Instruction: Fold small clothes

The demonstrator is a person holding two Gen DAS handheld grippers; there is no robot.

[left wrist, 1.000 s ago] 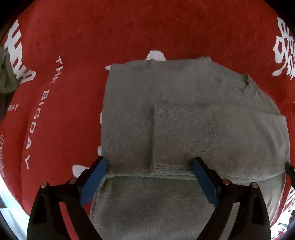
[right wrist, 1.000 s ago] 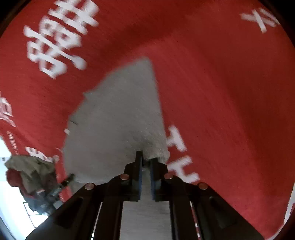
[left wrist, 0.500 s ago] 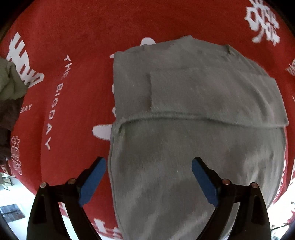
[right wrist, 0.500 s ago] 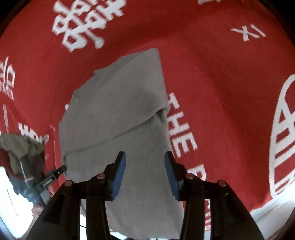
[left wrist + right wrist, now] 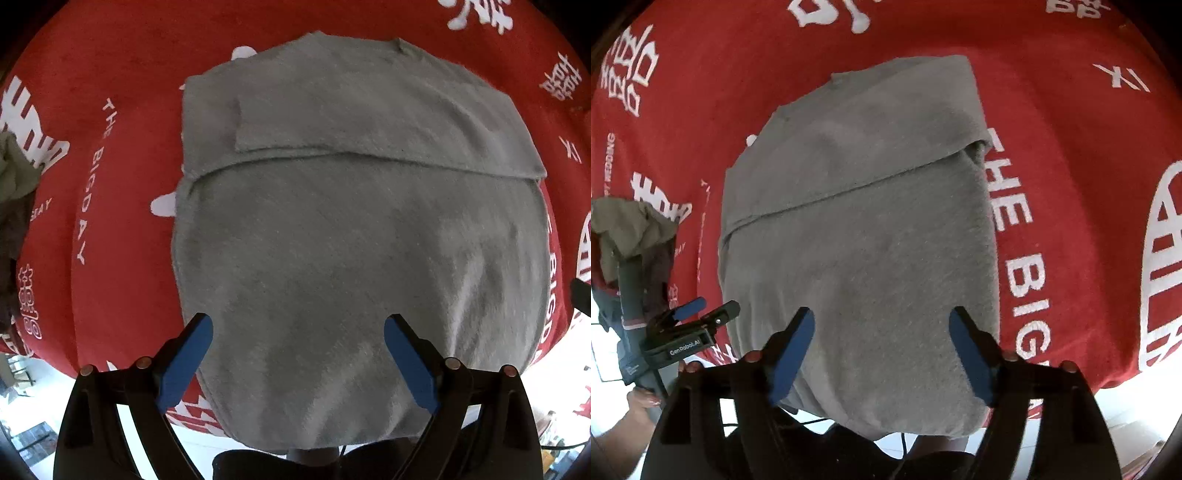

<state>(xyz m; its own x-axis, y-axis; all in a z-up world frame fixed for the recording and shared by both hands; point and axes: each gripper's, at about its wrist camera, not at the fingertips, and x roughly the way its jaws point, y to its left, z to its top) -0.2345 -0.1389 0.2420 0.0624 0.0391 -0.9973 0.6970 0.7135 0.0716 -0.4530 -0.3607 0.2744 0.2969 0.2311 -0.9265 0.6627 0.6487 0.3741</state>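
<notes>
A grey knit sweater lies flat on the red tablecloth, sleeves folded across its upper part, its hem hanging over the near table edge. It also shows in the right wrist view. My left gripper is open and empty, raised above the sweater's lower part. My right gripper is open and empty above the sweater's lower right part. The left gripper also shows in the right wrist view, at the left, open.
The red tablecloth bears white lettering. A heap of other clothes lies at the table's left side, also in the right wrist view. The near table edge runs below the grippers, with bright floor beyond.
My right gripper let go of the sweater's edge and opened wide. Both grippers pulled back toward the near edge and rose, so more of the sweater shows.
</notes>
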